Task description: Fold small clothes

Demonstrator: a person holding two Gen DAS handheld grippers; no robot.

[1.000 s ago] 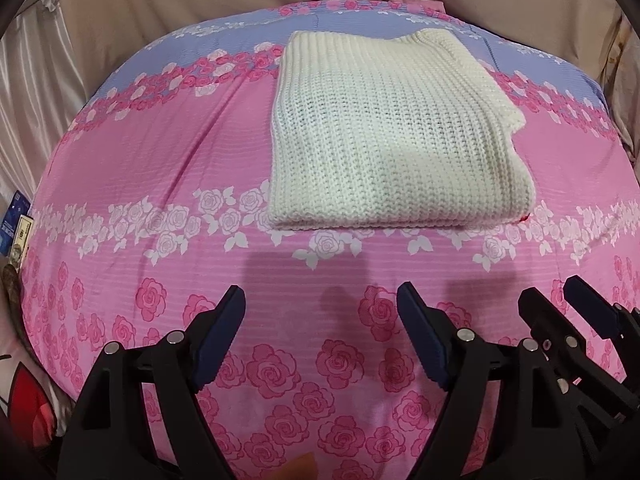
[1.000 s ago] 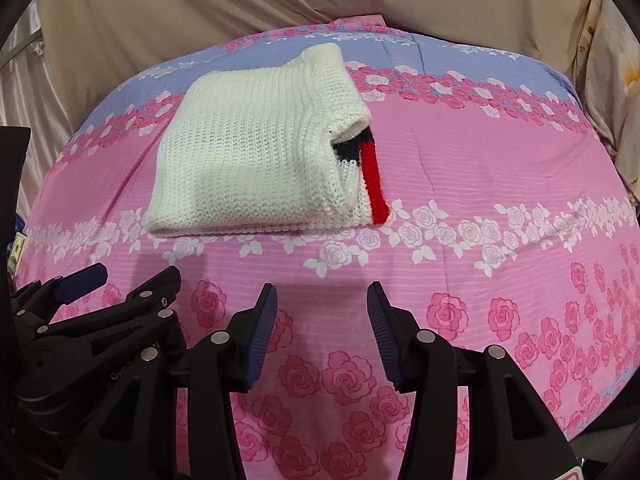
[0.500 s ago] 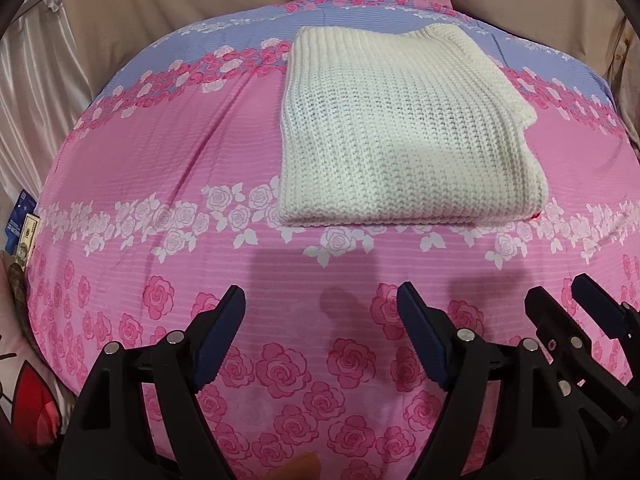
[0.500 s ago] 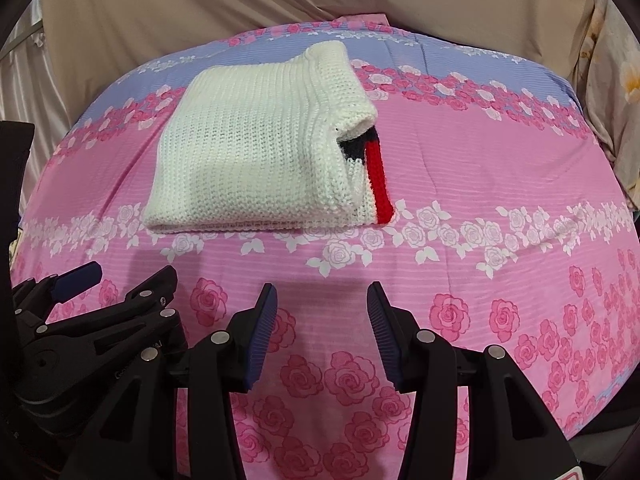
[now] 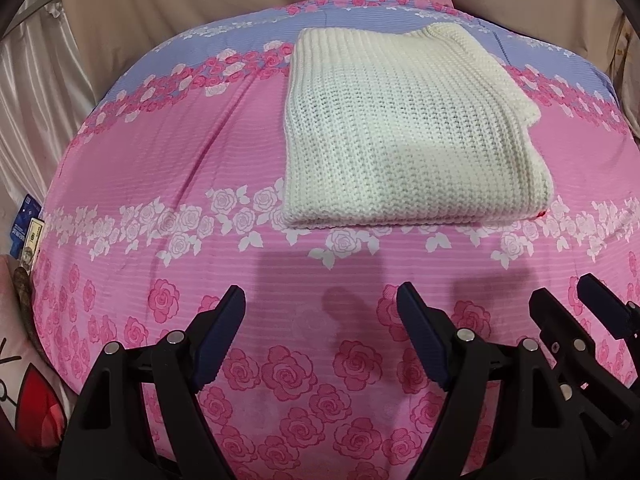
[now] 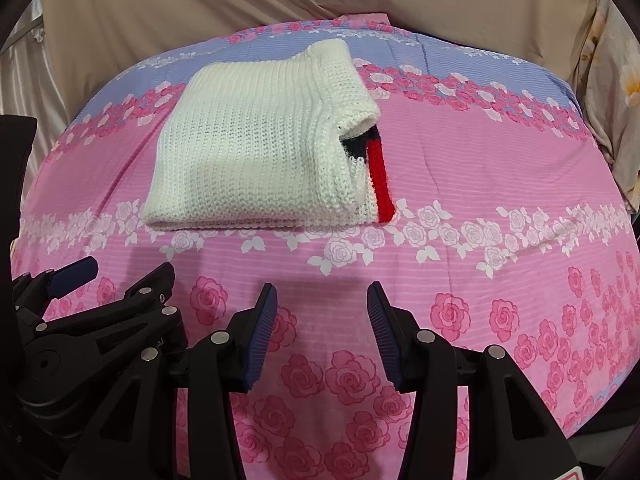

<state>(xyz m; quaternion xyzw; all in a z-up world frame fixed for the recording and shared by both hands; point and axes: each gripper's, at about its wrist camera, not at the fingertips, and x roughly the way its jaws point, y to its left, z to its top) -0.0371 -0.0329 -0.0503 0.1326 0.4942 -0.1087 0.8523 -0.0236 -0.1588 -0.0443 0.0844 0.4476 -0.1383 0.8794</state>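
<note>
Nearest in each wrist view stand the two black grippers with blue pads. The left gripper (image 5: 320,320) has its jaws spread wide, with nothing between them but the bedsheet below. The right gripper (image 6: 322,320) has its jaws parted about halfway, narrower than the left, and they too hold nothing. Each gripper shows at the edge of the other's view: the right gripper at the lower right of the left wrist view, the left gripper at the lower left of the right wrist view, so the two are side by side and close together.

Both grippers hang above the near part of a bed covered by a pink bedsheet (image 5: 224,144) printed with dark pink roses. Beyond the fingers a band of white roses (image 6: 440,232) crosses the sheet.

Just past that band lies the folded sweater (image 5: 404,132), a cream knit resting flat on the sheet, well apart from both grippers. Its near edge touches the white rose band. In the right wrist view its right side shows a red stripe (image 6: 382,176) and a dark patch (image 6: 356,146) inside the fold.

Farther on, the sheet turns to a lavender band (image 6: 460,48). Behind the bed hangs a beige cloth (image 6: 200,0). At the far left edge of the left wrist view some small printed cards (image 5: 28,224) sit beside the bed.
</note>
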